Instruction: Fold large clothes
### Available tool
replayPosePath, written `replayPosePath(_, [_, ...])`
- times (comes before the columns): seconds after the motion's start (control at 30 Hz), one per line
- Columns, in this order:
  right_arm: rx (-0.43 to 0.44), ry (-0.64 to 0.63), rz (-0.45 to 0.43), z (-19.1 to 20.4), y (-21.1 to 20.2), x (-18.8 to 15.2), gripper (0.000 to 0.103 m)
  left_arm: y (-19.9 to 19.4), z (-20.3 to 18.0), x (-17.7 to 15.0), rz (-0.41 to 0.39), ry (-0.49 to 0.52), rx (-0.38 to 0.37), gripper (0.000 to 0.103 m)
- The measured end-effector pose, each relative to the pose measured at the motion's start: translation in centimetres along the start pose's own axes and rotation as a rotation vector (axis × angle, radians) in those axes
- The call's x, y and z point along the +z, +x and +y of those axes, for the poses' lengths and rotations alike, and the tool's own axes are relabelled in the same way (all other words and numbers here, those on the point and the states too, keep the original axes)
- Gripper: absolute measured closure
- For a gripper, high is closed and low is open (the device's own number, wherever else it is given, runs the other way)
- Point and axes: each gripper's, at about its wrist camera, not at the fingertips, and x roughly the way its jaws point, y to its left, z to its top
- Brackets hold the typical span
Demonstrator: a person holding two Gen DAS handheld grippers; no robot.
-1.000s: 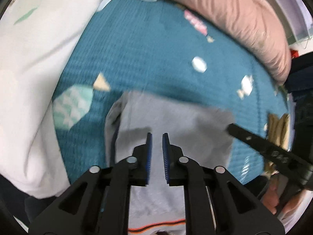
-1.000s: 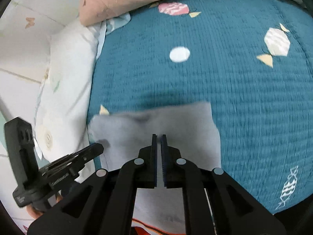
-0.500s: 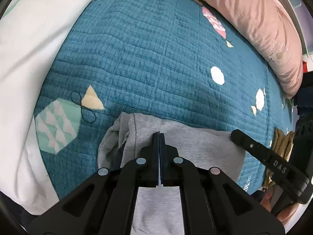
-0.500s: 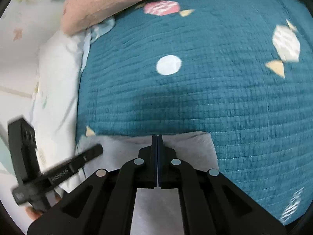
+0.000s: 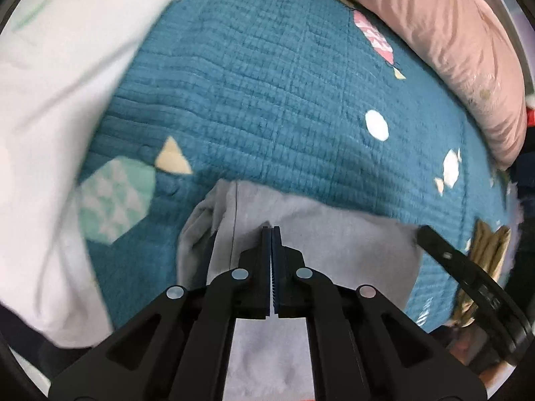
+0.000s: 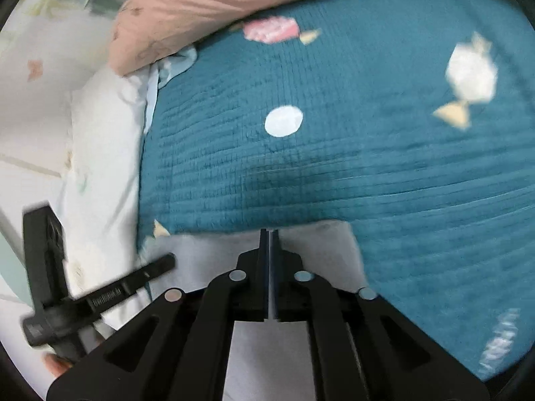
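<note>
Grey garment point(image 5: 321, 234) lies on the teal quilt point(image 5: 274, 100), nearest me, its far edge running across both wrist views. It reads as light, soft jersey: limp, will sag and drag if lifted by one point, not fragile, not slippery against the textured quilt.

Left side: white pillow point(image 5: 57, 117) crowds the quilt's left margin, no room to swing that way. The garment's left edge is bunched into a doubled flap beside a stitched seam. My left gripper point(image 5: 271, 230) has its pads together over the cloth near that far edge; I judge a fold of fabric is pinched, but the pictures do not show it for certain.

Middle: open quilt beyond the far edge, clear up to the pink pillow point(image 5: 451, 50). That is my working room for carrying the edge.

Right side: my right gripper point(image 6: 269, 234) likewise has its jaws closed right at the far edge, near the garment's right corner; grip on cloth likely, unconfirmed. More bare quilt to the right of it.

Best holds, as I judge: two far corners, held taut between them so the fold stays straight. Bunched left flap may need smoothing.
</note>
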Motion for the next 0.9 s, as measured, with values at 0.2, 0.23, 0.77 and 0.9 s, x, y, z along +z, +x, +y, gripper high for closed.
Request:
replayPosePath(0.2, [-0.028,-0.067,0.101,0.5,-2.9,-5.1,0.099,-1.7,-0.7,-5.6,0.037,0.097,-0.006,0.097])
replayPosePath(0.23, [-0.028,-0.064,0.127,0.4,-2.8,-6.3,0.099,-1.6,-0.6,-6.6,0.051,0.107,-0.007,0.096])
replayPosePath(0.77, [-0.150,-0.082,0.285,-0.2,-0.1,-14.5,0.097,-1.0,3.3,-13.3,0.140,0.076,-0.067,0.077])
replayPosePath(0.9, [-0.144,-0.089,0.345,0.1,0.5,-15.9,0.097,-1.4,1.9,-15.7,0.122,0.138,-0.003,0.066])
